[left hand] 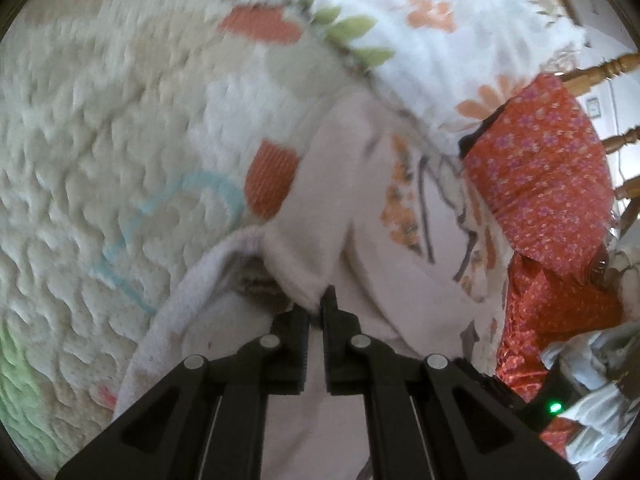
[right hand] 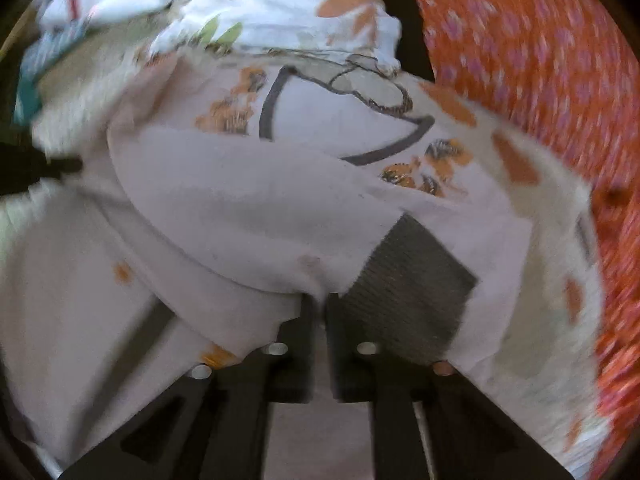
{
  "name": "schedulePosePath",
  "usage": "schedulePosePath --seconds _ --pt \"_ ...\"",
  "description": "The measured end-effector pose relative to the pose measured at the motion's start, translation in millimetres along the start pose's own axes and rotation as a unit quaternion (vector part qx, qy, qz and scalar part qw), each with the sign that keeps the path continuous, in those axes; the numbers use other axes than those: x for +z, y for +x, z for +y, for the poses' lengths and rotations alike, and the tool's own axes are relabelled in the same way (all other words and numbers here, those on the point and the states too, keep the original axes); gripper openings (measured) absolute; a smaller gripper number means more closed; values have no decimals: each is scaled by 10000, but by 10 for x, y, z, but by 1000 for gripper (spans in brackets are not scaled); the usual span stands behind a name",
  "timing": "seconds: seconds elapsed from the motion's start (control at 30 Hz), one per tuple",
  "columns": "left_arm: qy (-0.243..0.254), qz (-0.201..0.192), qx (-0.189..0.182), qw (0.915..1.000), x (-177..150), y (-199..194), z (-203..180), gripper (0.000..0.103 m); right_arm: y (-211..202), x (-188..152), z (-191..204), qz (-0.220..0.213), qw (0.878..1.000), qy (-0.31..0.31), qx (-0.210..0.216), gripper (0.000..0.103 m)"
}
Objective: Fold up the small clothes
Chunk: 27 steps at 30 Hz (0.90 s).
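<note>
Pale pink cloth fills both views: a small garment [left hand: 352, 216] with an orange and dark grey print lies draped over a bed, and each pair of tongs has a fold of it pinched.

From the left wrist camera, the garment's long axis runs from the tongs at the bottom up and slightly right, toward a white sheet with orange flowers [left hand: 420, 40]. The left tongs [left hand: 322, 300] are clamped together on a fuzzy hem of the garment, which rises off the bed in a loose fold. A ribbed grey patch shows inside that fold.

From the right wrist camera, the printed side faces up, its dark curved outline [right hand: 344, 120] lying across the far half. The right tongs [right hand: 320, 300] are closed on the near edge of the garment [right hand: 240, 200], with a ribbed grey panel [right hand: 412, 280] showing just to the right of them. Both views are blurred.

Underneath is a cream quilt [left hand: 100, 160] with a puckered stitch pattern and blue, orange and green shapes. Red-orange cloth with small purple flowers [left hand: 540, 184] lies just beside the garment on the right. Beyond it stand turned wooden spindles [left hand: 600, 68], and a green light [left hand: 555, 407] glows at the lower right.
</note>
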<state>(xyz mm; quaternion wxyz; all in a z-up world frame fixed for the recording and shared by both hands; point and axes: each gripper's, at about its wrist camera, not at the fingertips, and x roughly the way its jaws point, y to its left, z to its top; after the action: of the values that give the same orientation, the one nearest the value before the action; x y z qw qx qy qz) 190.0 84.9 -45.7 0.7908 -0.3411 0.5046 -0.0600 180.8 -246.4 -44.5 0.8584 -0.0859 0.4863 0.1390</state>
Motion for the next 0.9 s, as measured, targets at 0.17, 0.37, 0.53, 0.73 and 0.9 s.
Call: schedulePosePath --seconds 0.17,0.37,0.53,0.73,0.9 --pt "92 -348 -49 9993 80 -218 -36 4 -569 114 -487 -291 9718 1748 1554 5" --pt "-154 -335 -126 9992 141 -308 86 4 -988 80 -815 -604 9316 2756 2293 5" --pt "-116 -67 401 9991 102 -178 159 4 -488 56 -960 233 9672 2525 -150 8" --pt "-237 -102 442 9987 95 -273 287 4 -394 -230 -860 233 9638 2654 -96 42" --pt "-210 -497 534 9971 151 -462 258 23 -425 -238 -375 3 9866 1613 -248 59"
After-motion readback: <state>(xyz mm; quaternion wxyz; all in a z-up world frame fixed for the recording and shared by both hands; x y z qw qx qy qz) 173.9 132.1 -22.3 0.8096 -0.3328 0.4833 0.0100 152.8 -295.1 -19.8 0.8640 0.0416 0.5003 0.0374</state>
